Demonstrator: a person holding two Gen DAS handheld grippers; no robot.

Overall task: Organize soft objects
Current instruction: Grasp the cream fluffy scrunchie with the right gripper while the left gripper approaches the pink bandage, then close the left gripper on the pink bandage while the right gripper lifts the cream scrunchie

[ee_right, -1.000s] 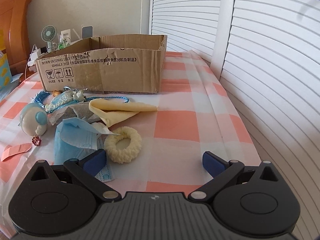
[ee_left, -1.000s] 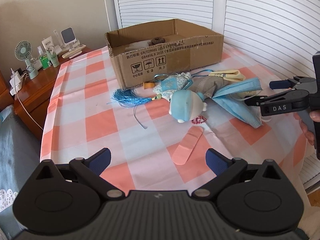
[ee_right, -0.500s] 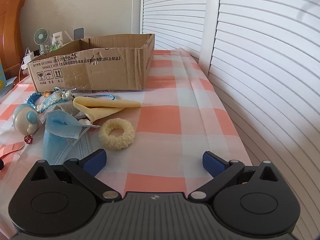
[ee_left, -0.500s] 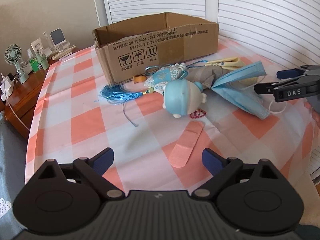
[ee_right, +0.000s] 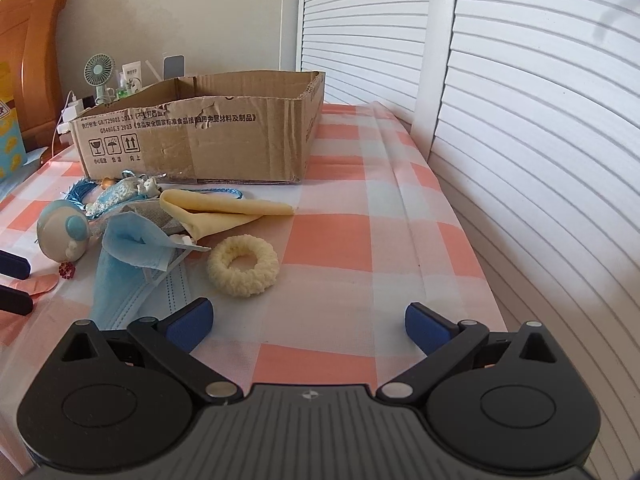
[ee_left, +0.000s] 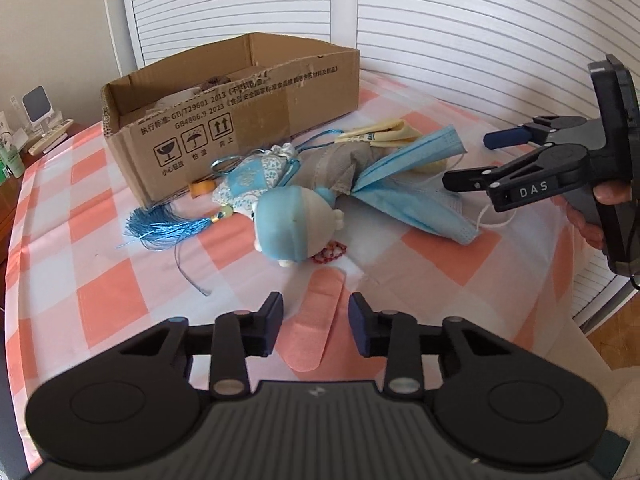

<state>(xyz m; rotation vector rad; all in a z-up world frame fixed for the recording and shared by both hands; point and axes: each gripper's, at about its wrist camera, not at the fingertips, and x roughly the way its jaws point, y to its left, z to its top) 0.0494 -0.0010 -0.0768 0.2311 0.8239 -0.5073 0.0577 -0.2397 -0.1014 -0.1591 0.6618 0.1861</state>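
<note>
Left gripper [ee_left: 316,322] jaws have just been closing, now narrow, with the flat pink adhesive bandage [ee_left: 316,326] lying between them on the checked tablecloth [ee_left: 100,264]; pads not visibly pressing on it. Right gripper [ee_right: 308,320] jaws wide apart, nothing between them. Fuzzy cream knit ring [ee_right: 243,266] sits just ahead of it. Pleated blue face mask [ee_left: 412,196], round smooth blue-white toy [ee_left: 296,226] and silky blue tassel [ee_left: 168,230] are heaped before the corrugated cardboard box [ee_left: 240,120].
</note>
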